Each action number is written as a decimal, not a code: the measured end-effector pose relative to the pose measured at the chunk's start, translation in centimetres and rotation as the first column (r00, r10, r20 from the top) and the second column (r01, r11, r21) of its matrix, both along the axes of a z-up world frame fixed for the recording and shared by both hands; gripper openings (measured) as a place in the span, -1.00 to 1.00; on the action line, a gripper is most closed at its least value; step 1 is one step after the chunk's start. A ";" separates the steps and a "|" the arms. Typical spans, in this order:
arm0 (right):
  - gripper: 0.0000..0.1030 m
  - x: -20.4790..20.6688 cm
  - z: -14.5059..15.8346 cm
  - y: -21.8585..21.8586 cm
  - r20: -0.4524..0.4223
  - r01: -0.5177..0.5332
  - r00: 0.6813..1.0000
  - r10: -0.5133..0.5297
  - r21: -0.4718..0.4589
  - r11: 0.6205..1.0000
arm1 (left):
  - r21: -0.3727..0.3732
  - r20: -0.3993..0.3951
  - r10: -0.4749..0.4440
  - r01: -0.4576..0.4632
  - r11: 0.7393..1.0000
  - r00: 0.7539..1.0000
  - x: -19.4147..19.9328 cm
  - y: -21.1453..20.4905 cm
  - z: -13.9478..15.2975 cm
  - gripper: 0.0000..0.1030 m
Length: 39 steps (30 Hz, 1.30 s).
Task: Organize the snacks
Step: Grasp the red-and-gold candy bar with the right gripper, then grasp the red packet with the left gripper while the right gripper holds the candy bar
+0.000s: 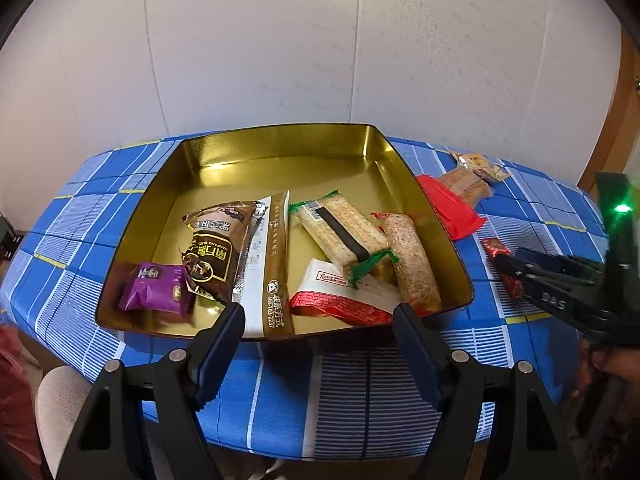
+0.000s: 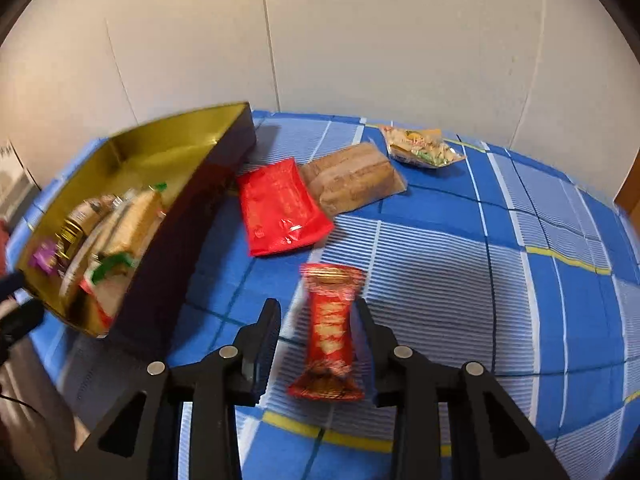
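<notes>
Blue plaid tablecloth (image 1: 352,392) covers the surface. Pale panelled wall (image 1: 280,40) behind its far edge. Wooden door frame (image 1: 624,120) past the right edge.

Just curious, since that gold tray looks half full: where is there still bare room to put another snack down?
The far half of the gold tray, behind the brown packet and cracker pack, is bare. The near half is crowded with overlapping wrappers. On the blue cloth, open room lies right of the red candy; the red packet and brown biscuits crowd the tray's side.
</notes>
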State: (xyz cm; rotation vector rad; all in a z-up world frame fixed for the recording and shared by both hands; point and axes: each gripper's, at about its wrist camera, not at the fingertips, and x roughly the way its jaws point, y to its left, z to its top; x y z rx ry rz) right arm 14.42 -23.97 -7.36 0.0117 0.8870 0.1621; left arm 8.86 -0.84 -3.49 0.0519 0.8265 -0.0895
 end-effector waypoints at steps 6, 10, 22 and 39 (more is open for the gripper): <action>-0.54 0.1 -0.9 -1.8 -0.012 0.003 1.000 -0.003 0.009 1.000 | -0.001 0.001 -0.019 0.019 1.000 1.000 0.3 -0.8 0.6 0.50; -0.55 -0.7 -0.8 -4.0 0.003 0.045 0.999 -0.045 0.012 0.999 | 0.007 0.001 -0.058 0.058 0.998 0.998 0.8 -2.7 1.1 0.53; -0.55 -2.5 -1.1 -10.7 0.046 0.296 0.951 -0.304 0.130 0.946 | 0.018 -0.069 -0.193 0.194 0.981 0.979 5.5 -12.5 1.7 0.60; -0.55 -2.4 -1.3 -11.7 0.029 0.307 0.948 -0.318 0.200 0.931 | 0.087 -0.239 -0.042 0.064 0.994 0.970 15.0 -18.4 -4.5 0.56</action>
